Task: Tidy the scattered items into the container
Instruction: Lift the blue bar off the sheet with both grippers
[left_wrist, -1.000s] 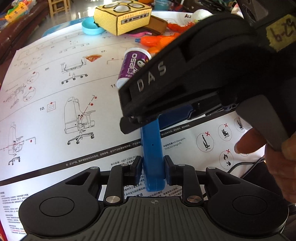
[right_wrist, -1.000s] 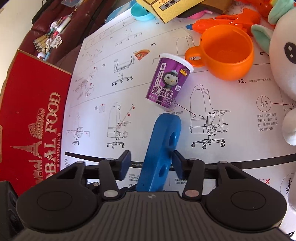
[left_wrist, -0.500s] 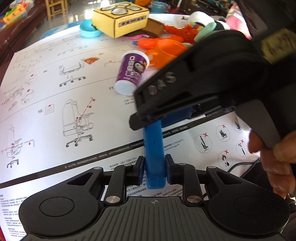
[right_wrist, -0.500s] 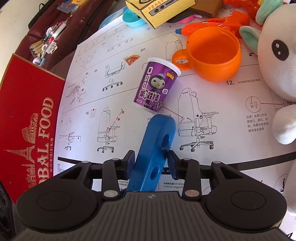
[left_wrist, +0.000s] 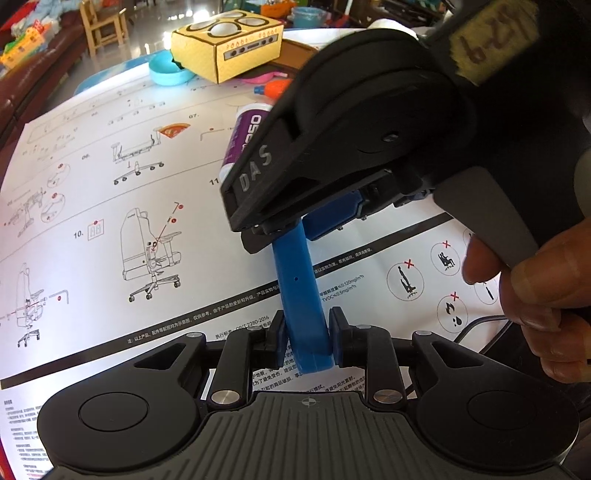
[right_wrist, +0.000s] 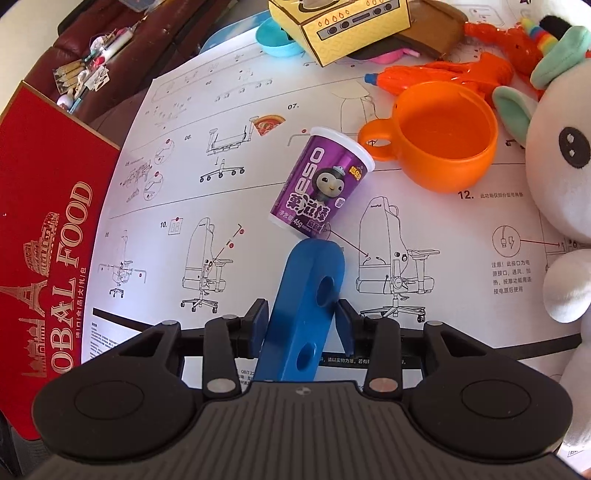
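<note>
White instruction sheet printed with office-chair diagrams covers the table, and both tools are working over it. One blue plastic bar, and it's shared: the left gripper is clenched on its lower end, pads pressing both faces. In the right wrist view the same bar, with two round holes showing, stands tilted between the pads of the right gripper; the left pad touches it, the right pad's contact is hard to judge, so I can't call that one as clamped or loose. From the left wrist view the right tool's black body hides the bar's upper end, with a hand wrapped on its grip at the right edge.

Just beyond the bar's tip lies one purple snack cup, tipped on its side near the sheet's middle. One orange cup sits upright beside it. One white plush toy is cut off at the right edge. Toward the far edge: one yellow cardboard stove box, top cropped, one turquoise bowl half hidden under it, and one orange water pistol. One red box lid reading "FOOD" lies off the sheet's left edge, its lettering cut.
</note>
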